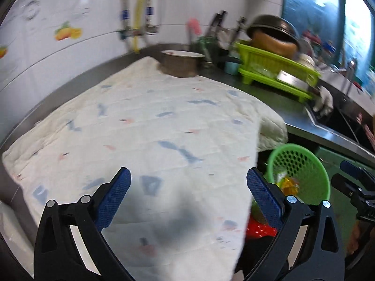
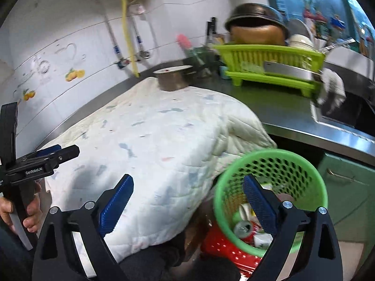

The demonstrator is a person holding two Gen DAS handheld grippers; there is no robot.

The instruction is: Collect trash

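Quilted white cloth [image 2: 150, 135] over steel counter [image 2: 293, 117], metal pot [image 2: 172, 79] behind, lime dish rack [image 2: 269, 70] alongside.

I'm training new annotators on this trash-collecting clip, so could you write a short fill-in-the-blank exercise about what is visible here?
1. The crushed drink can lies inside the round ______ mesh basket.
2. The metal pot stands at the far end of the quilted ______ spread over the counter.
3. The right gripper has its jaws ______, with nothing between them.
4. The dark upturned bowl sits on top of the lime-green dish ______.

Missing words: green; cloth; open; rack
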